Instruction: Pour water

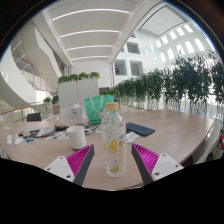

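A clear plastic bottle with lemon and lime pictures on its label stands upright on the round wooden table. It stands between my fingers, with a gap at either side. My gripper is open, its magenta pads flanking the lower part of the bottle. A white cup stands on the table just left of the bottle, beyond my left finger.
A dark blue flat object lies on the table to the right beyond the bottle. Papers and small items lie on the table's left side. A green chair stands behind the table, with a row of plants beyond.
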A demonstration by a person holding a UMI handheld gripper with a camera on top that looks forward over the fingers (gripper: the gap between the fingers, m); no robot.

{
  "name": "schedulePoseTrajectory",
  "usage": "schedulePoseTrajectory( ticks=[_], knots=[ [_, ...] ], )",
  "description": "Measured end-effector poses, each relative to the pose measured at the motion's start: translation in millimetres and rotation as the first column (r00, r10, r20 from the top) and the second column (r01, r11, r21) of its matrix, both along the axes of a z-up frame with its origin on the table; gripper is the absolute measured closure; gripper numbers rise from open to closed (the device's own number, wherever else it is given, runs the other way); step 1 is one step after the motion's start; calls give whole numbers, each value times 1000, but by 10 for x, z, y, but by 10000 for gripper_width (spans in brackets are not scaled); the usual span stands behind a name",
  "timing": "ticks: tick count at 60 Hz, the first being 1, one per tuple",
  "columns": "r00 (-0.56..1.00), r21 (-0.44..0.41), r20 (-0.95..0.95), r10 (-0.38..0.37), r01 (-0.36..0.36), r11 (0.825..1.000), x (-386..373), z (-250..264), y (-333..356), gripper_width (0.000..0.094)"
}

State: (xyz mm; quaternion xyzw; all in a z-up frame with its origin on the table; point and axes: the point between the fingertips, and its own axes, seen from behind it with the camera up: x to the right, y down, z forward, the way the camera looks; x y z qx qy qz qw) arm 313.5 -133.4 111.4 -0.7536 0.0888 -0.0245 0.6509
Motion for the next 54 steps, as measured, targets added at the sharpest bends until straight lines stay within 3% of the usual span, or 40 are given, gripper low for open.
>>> schedulePoseTrajectory(
  ticks=[9,11,13,14,23,35,45,49,54],
  knots=[
    [1000,21,6,16,-16,1000,144,-203,541,116],
    [1000,12,8,26,-26,1000,138,-255,633,185],
    [999,-16,3,42,-42,999,115,-364,715,373],
    [999,-21,-2,49,-49,999,151,-405,798,403],
    [1000,53,25,-8,7,999,172,-328,841,449],
    [998,-64,-28,-59,57,996,325,-274,936,589],
    [954,-75,298,-41,66,995,681,640,1299,590],
    [862,-114,507,23,40,993,762,1075,1593,591],
    [635,-175,763,123,20,984,613,1332,1915,592]
  ],
)
